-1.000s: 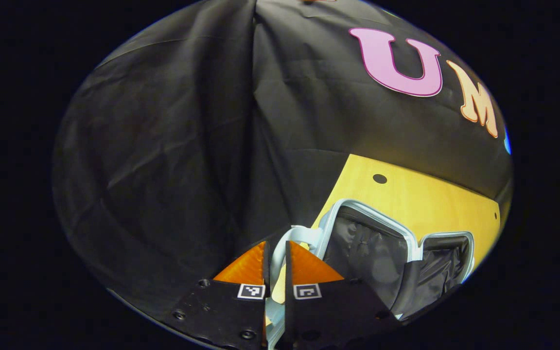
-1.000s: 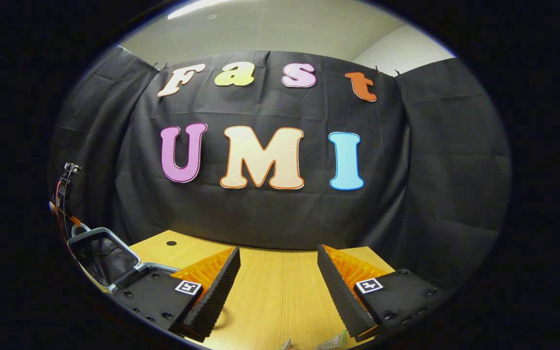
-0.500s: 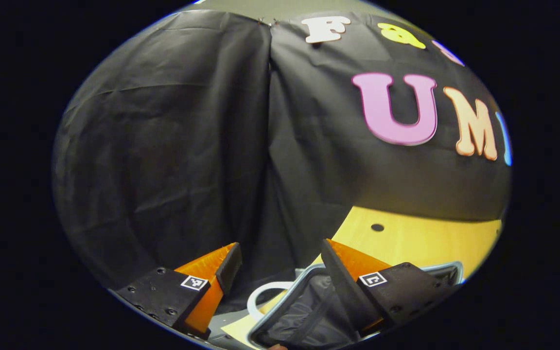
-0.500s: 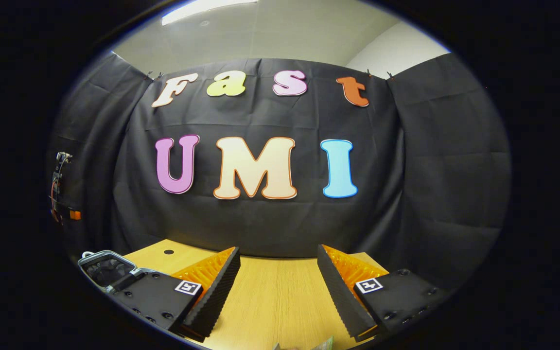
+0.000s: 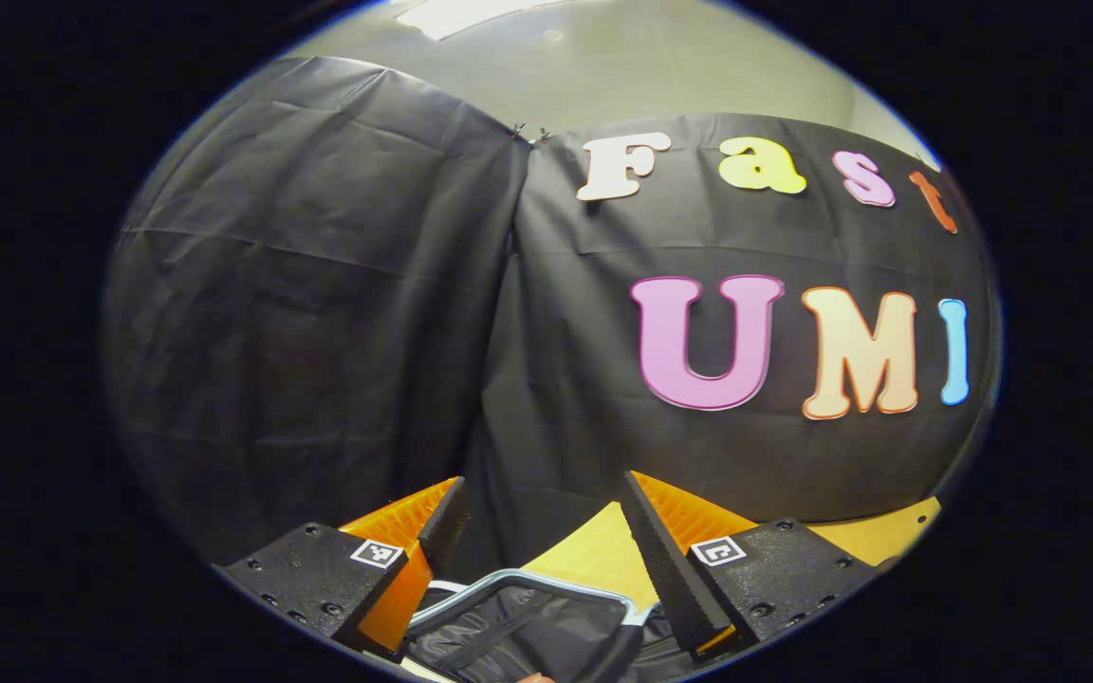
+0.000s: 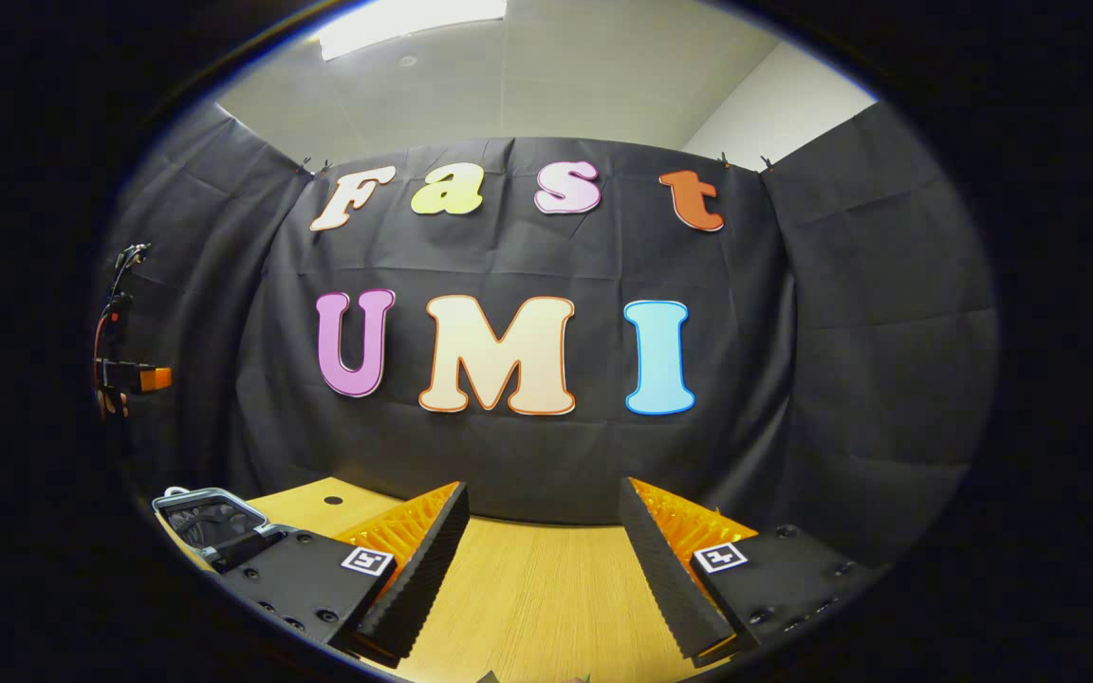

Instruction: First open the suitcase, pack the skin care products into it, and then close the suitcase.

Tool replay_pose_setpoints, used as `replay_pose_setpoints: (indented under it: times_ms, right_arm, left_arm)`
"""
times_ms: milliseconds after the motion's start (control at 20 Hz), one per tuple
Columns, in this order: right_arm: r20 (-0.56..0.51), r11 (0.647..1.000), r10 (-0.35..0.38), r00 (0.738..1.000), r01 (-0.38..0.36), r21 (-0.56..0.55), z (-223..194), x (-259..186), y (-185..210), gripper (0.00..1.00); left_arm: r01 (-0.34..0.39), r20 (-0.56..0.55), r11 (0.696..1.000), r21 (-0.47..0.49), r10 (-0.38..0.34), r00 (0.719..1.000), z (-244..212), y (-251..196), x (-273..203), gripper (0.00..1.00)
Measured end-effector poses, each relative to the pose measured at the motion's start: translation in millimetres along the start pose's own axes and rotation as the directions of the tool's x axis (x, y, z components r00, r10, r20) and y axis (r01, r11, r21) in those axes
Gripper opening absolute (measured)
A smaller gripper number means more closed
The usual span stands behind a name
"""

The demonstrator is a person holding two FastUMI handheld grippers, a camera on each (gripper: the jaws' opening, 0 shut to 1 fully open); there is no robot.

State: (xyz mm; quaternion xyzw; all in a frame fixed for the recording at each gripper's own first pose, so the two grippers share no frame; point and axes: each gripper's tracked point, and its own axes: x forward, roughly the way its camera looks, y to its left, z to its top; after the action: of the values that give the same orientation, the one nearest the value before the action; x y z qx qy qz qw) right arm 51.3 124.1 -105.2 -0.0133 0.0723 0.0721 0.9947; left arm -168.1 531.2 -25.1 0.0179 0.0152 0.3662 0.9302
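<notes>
Suitcase (image 5: pixel 518 631) first, at 6 o'clock in the left gripper view: its pale frame and dark lining sit low between the fingers of the left gripper (image 5: pixel 542 517), whose jaws are spread wide and grip nothing. A second ago those same jaws were pressed together on the case's pale handle loop, with the open shell at 4 o'clock; half a second ago they had parted, and since then the gripper has lifted and tipped upward, so the booth wall and ceiling have come into its view. I judge the opening step is finished, since the lining lies exposed and the handle has been let go.

In the right gripper view the suitcase (image 6: pixel 210 517) lies at 8 o'clock on the wooden table (image 6: pixel 537 588), well apart from the right gripper (image 6: pixel 542 536), whose jaws stand wide with bare tabletop between them. That gripper has barely shifted over the last second, tilting up a little. A sliver of something at 6 o'clock by the bottom rim is too small to identify. Packing, I reckon, comes next.
</notes>
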Motion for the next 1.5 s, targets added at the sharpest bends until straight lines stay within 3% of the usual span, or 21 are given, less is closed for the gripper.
replay_pose_setpoints:
  times_ms: [200, 300, 500, 900, 1250, 1500]
  right_arm:
    - [0.019, 1.0, 0.017, 1.0, -0.017, 0.009, 6, -6, -12, 1.0]
    - [0.028, 1.0, 0.019, 0.999, -0.02, 0.023, 9, -8, -19, 1.0]
    - [0.035, 0.999, 0.021, 0.999, -0.023, 0.049, 12, -8, -29, 1.0]
    - [0.07, 0.999, 0.029, 0.997, -0.032, 0.039, 24, -20, -52, 1.0]
    - [0.066, 0.998, 0.051, 0.997, -0.054, 0.042, 24, -34, -73, 0.99]
    - [0.068, 0.996, 0.084, 0.994, -0.087, 0.035, 20, -46, -83, 0.99]
  left_arm:
    - [0.103, 0.005, 0.995, 0.003, -0.103, 0.995, 8, -23, -33, 0.94]
    - [0.155, -0.001, 0.988, 0.001, -0.155, 0.988, 7, -59, -50, 0.94]
    - [0.257, -0.007, 0.966, 0.012, -0.257, 0.966, 4, -127, -74, 0.94]
    - [0.401, -0.049, 0.916, 0.032, -0.399, 0.916, -14, -213, -123, 0.94]
    - [0.514, -0.125, 0.857, 0.042, -0.506, 0.853, -50, -278, -175, 0.94]
    - [0.602, -0.193, 0.799, -0.003, -0.591, 0.783, -88, -321, -216, 0.94]
